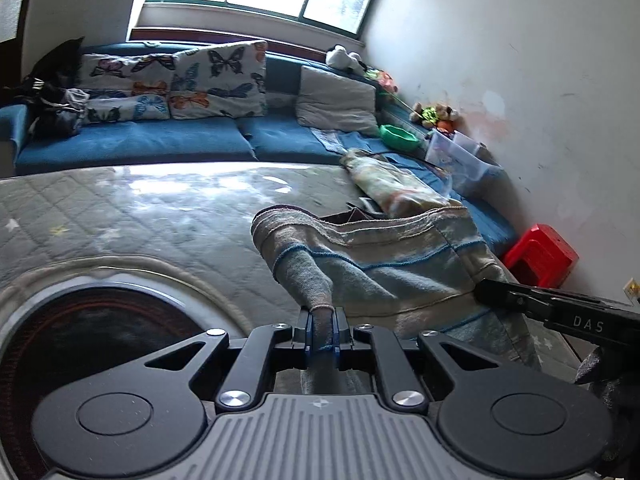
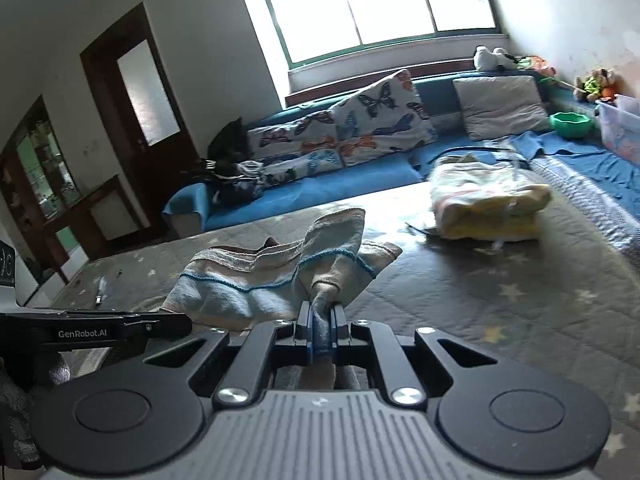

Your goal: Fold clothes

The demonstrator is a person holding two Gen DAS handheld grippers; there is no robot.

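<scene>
A grey-beige garment with thin blue stripes (image 1: 384, 264) lies partly lifted over the grey quilted mattress (image 1: 140, 216). My left gripper (image 1: 322, 330) is shut on one pinched corner of it. In the right wrist view the same striped garment (image 2: 256, 280) is bunched ahead, and my right gripper (image 2: 322, 332) is shut on another corner. The right gripper's black body (image 1: 560, 308) enters the left wrist view at the right edge, and the left gripper's body (image 2: 100, 330) shows at the left of the right wrist view. A folded pale yellow-and-white cloth (image 2: 488, 200) rests farther back on the mattress.
A blue sofa (image 1: 160, 140) with butterfly cushions (image 1: 216, 80) and a grey cushion (image 1: 336, 100) lines the far side. A green bowl (image 1: 398, 136), clear plastic box (image 1: 460, 160), soft toys and a red stool (image 1: 540, 256) sit by the right wall. A dark door (image 2: 136, 100) stands at left.
</scene>
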